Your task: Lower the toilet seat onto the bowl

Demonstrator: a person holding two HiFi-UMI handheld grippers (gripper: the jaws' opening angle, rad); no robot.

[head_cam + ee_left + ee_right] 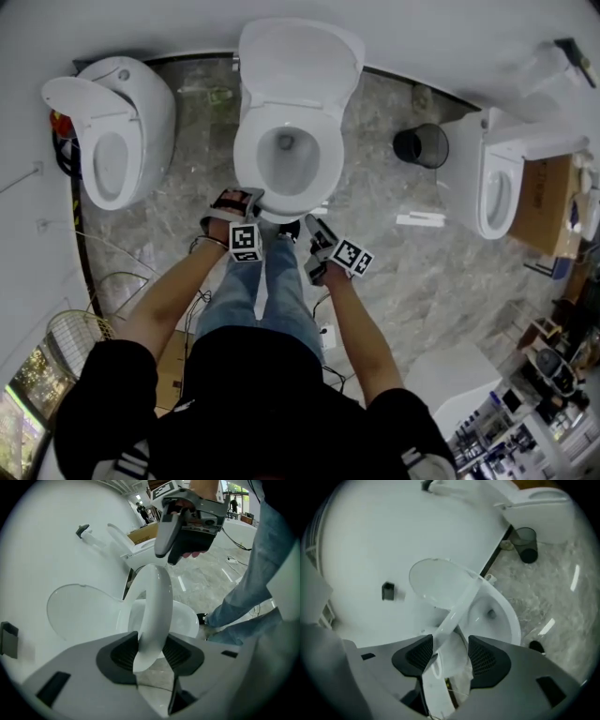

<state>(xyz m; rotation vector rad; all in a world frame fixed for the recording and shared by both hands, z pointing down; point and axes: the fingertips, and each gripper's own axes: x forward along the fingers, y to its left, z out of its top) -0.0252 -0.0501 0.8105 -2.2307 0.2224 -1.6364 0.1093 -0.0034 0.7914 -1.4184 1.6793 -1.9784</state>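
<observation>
Toilet seat [153,604] is held tilted above the bowl [186,620], with its front rim pinched between the left gripper's [151,654] pads. The right gripper [451,658] is open, and the rim sits loose between its jaws. The seat should be let down slowly, not dropped.

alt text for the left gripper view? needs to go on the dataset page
The left gripper has its fingers closed on the front edge of the white toilet seat, seen edge-on and raised off the bowl. The lid stands open at left, and the right gripper hangs just above the seat.
</observation>
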